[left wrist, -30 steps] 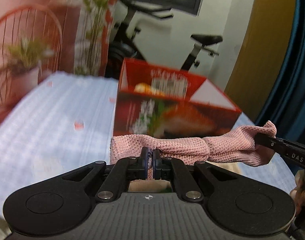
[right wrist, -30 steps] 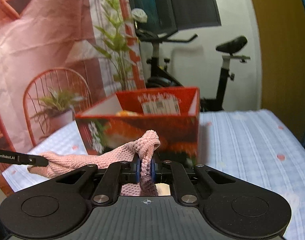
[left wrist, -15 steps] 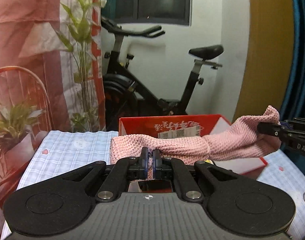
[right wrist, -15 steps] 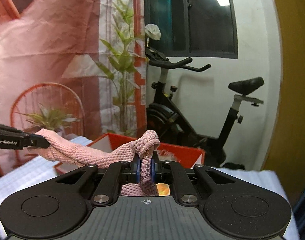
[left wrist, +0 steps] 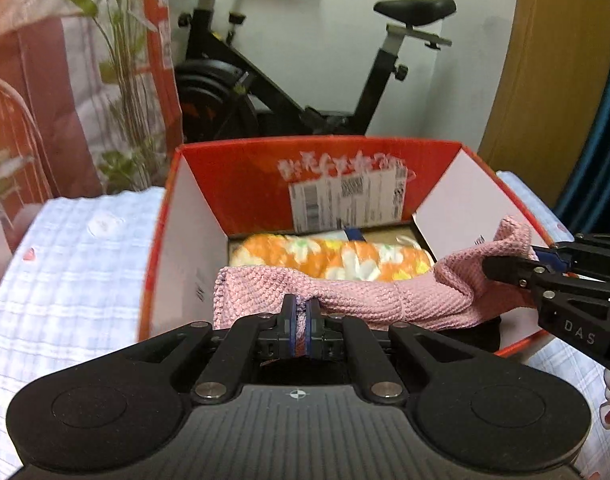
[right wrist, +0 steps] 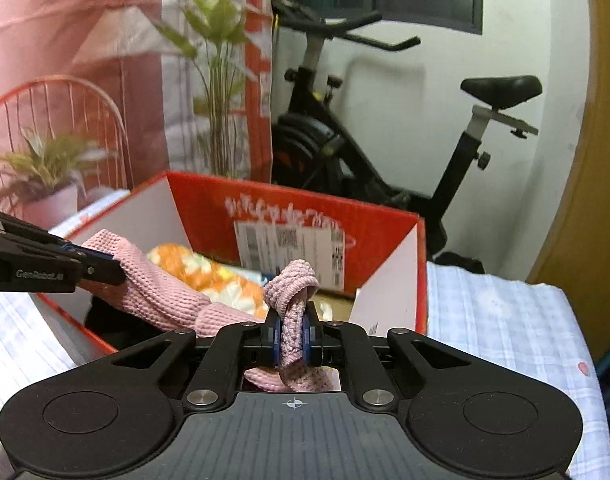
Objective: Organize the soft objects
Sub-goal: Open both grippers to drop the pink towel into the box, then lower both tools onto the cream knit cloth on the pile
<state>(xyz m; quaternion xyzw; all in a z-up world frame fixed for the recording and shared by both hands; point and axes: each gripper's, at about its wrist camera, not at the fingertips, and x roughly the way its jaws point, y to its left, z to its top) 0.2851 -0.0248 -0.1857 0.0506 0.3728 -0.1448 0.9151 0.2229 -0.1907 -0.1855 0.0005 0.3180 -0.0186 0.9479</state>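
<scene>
Left wrist view: checked cloth [left wrist: 65, 264] at the far left, then the red box [left wrist: 193, 248], open-topped. My left gripper [left wrist: 301, 320] is pinched on one end of the pink towel [left wrist: 365, 296], which hangs across the box's mouth — above an orange flowered roll [left wrist: 333, 258] lying inside. At the right edge my right gripper [left wrist: 545, 260] clamps the towel's other end. Right wrist view: left gripper [right wrist: 105, 268] at the left, towel [right wrist: 165, 292] sagging between, right gripper [right wrist: 292, 340] squeezing a bunched fold — exercise bike [right wrist: 345, 140] behind.
</scene>
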